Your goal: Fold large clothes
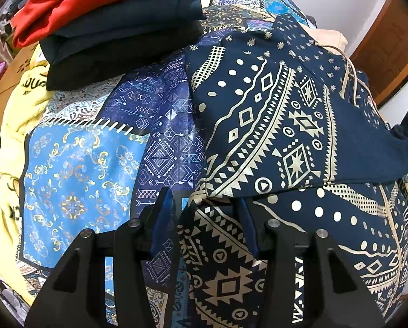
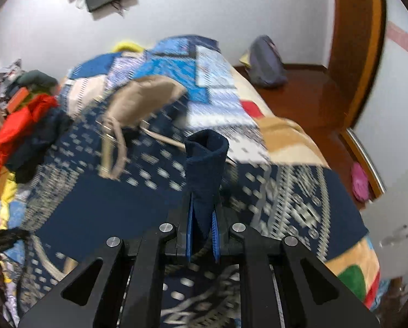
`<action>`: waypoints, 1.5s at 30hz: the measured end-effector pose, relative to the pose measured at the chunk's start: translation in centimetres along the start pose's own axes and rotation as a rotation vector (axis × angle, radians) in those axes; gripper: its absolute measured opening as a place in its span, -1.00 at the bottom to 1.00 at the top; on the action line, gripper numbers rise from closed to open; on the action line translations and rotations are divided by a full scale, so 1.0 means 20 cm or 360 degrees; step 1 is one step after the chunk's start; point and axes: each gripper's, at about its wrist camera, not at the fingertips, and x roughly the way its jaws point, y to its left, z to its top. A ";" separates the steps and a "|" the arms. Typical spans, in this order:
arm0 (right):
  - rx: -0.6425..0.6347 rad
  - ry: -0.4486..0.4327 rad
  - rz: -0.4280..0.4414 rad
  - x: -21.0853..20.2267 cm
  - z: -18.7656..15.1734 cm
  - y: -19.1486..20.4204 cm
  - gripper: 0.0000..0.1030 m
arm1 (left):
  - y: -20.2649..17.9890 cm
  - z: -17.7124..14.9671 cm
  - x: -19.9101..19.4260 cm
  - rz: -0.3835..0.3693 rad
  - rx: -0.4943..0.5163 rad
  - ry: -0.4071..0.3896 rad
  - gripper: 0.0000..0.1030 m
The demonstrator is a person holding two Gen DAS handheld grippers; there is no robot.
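- Navy patterned garment (image 1: 272, 125), printed with cream geometric bands and dots, spread over the bed; one flap folded back on itself, its edge reaching down between the left tool's fingers.
- Left tool (image 1: 205, 205): fingers spread apart, blue pads (image 1: 164, 205) facing each other, hovering low over the garment's folded corner; nothing pinched.
- Right tool (image 2: 202, 218): pressed together on a rolled-up bunch of the same navy garment (image 2: 206, 164), cloth standing up as a dark tube between the blue pads (image 2: 215, 232).
- Beneath the right tool, more of the garment lying flat, heavily blurred in that view.
- Beige hood lining (image 2: 146, 98) with drawstrings (image 2: 113, 150) lying at the far end of the garment; same drawstrings (image 1: 350, 76) visible near the right edge in the left wrist view.
- Blue patchwork bedspread (image 1: 80, 164) under the garment, covered in paisley and arrow motifs, exposed to the left of the left tool.
- Stack of folded clothes (image 1: 116, 27) at the far left of the bed: red piece on top, dark blue in the middle, black at the bottom.
- Yellow garment (image 1: 15, 114) with black lettering draped along the bed's left edge, just beside the stack.
- Wooden bed frame (image 2: 307, 93) beyond the bedspread, a grey-purple bag (image 2: 266, 63) resting on it against the white wall.
- Pink item (image 2: 359, 183) low beside the frame on the right.
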 end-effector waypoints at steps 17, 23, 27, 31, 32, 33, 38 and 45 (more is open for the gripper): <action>0.0345 0.0268 -0.0062 -0.06 -0.16 -0.36 -0.51 | -0.11 -0.04 -0.29 0.0027 0.0144 -0.0125 -0.09; 0.0336 0.0110 -0.0134 -0.26 -0.07 -0.49 -0.11 | -0.26 0.09 -0.39 0.0003 0.0223 -0.0269 -0.07; 0.0406 0.0040 -0.0167 -0.31 -0.05 -0.62 0.37 | -0.38 0.18 -0.43 -0.0048 0.0270 -0.0363 0.20; 0.0530 0.0147 -0.0136 -0.21 -0.08 -0.75 0.38 | -0.50 0.27 -0.38 -0.0105 0.0286 -0.0333 0.28; 0.0589 0.0190 -0.0065 -0.17 -0.11 -0.80 0.38 | -0.52 0.28 -0.36 -0.0125 0.0286 -0.0312 0.29; 0.0644 0.0227 -0.0025 -0.14 -0.14 -0.83 0.38 | -0.55 0.29 -0.33 -0.0151 0.0286 -0.0285 0.29; 0.0969 0.0352 0.0104 0.03 -0.30 -1.02 0.38 | -0.63 0.28 -0.19 -0.0220 0.0276 -0.0172 0.29; 0.1079 0.0344 0.0118 0.19 -0.23 -1.11 0.43 | -0.68 0.27 0.03 -0.0196 0.0249 -0.0027 0.28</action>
